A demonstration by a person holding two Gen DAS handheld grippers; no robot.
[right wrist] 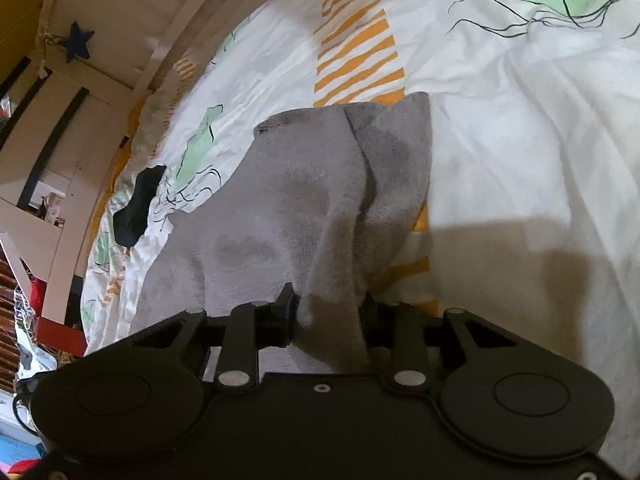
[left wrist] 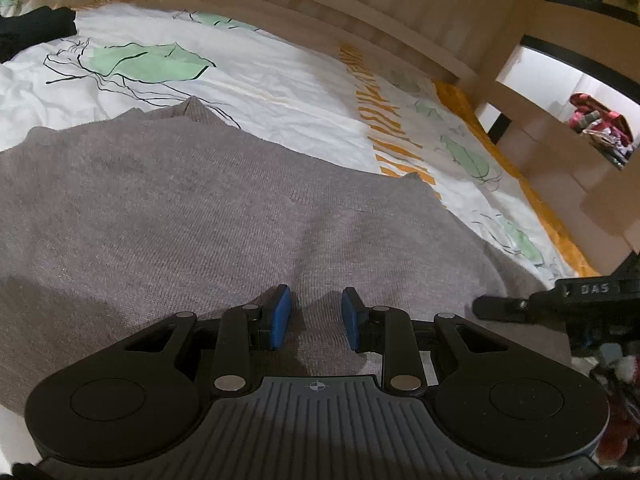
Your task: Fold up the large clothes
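Note:
A large grey knit garment [left wrist: 180,208] lies spread on a bed. My left gripper [left wrist: 316,312] hovers low over its near part, its blue pads [left wrist: 282,316] apart with cloth below the gap. The right gripper [left wrist: 520,304] shows at the right edge of the left wrist view. In the right wrist view the right gripper [right wrist: 330,312] is shut on a bunched fold of the grey garment [right wrist: 304,200], which rises between its fingers and drapes away over the bed.
The bed has a white cover [left wrist: 280,80] with green and orange prints. A dark garment [right wrist: 138,204] lies on it, also at the far left in the left wrist view [left wrist: 36,28]. A wooden bed frame [left wrist: 360,12] and shelves [left wrist: 560,140] stand beyond.

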